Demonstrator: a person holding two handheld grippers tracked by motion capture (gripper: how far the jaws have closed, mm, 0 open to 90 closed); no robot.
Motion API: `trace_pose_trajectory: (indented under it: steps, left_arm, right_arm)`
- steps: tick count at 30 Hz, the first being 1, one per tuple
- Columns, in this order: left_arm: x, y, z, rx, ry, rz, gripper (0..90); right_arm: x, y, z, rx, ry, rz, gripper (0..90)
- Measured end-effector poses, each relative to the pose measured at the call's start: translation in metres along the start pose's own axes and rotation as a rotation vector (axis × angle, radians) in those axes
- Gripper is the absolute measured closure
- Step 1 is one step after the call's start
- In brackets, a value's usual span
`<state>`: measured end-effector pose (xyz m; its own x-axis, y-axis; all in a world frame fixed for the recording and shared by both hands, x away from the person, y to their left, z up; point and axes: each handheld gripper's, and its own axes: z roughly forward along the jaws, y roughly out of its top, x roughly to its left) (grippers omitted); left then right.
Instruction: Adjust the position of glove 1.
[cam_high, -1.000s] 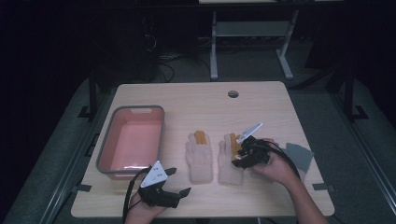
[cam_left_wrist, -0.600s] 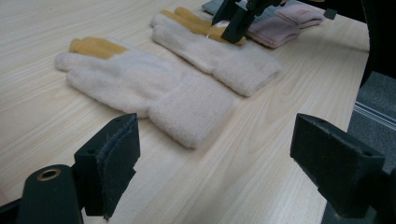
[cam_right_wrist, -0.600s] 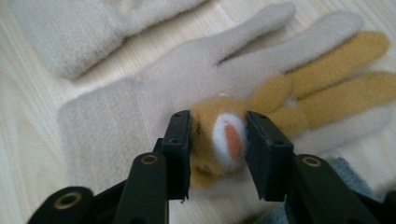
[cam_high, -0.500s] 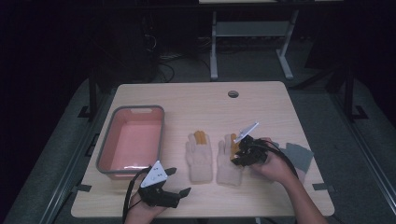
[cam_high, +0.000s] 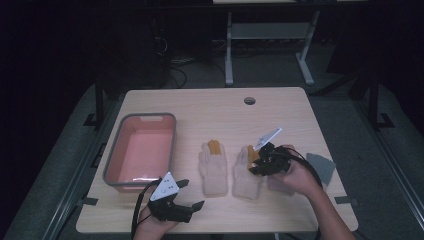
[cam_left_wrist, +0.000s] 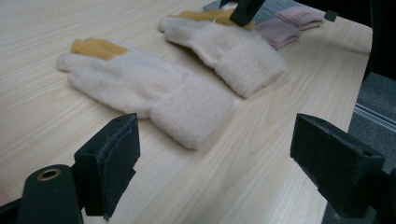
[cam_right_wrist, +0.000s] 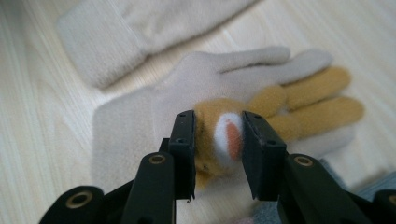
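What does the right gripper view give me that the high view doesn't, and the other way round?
Right gripper view: the right gripper, fingers just closed further, pinches a mustard-and-white fold of the right-hand glove. High view: the pink tray at left, the open left gripper near the front edge, a grey cloth at right. Both: that glove beside the left-hand glove on the table.

Each hand carries a black tool: the left tool (cam_high: 191, 194) and the right tool (cam_high: 253, 165) both bear a pale grey three-cornered plate on top, and a thin black cable trails back from each toward the forearm. Seen close, the jaws are blocky matte-black plastic, faced on their inner sides with dark, slightly fuzzy pads. Small screw holes dot the jaw edges, and brass-coloured ringed holes sit on the rounded black arms below them.
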<state>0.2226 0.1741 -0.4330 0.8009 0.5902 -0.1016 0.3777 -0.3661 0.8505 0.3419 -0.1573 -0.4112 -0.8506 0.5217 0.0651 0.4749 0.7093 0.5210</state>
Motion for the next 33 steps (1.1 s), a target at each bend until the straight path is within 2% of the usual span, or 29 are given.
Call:
trace_pose_trajectory:
  steps: [7,15,25,33]
  left_arm:
    - [0.000,0.000,-0.001,-0.002,0.003,0.000,15.8]
    - [0.000,0.001,-0.002,-0.006,0.006,-0.001,15.8]
    - [0.000,0.001,-0.002,-0.007,0.005,-0.003,15.8]
    - [0.001,0.001,-0.003,-0.002,0.004,0.001,15.8]
  right_arm:
    - [0.007,0.015,-0.016,-0.031,-0.001,-0.043,67.3]
    - [0.012,0.031,-0.024,-0.054,0.018,-0.075,67.4]
    - [0.018,0.047,-0.024,-0.066,0.029,-0.113,67.4]
    - [0.026,0.070,-0.011,-0.067,0.056,-0.157,67.3]
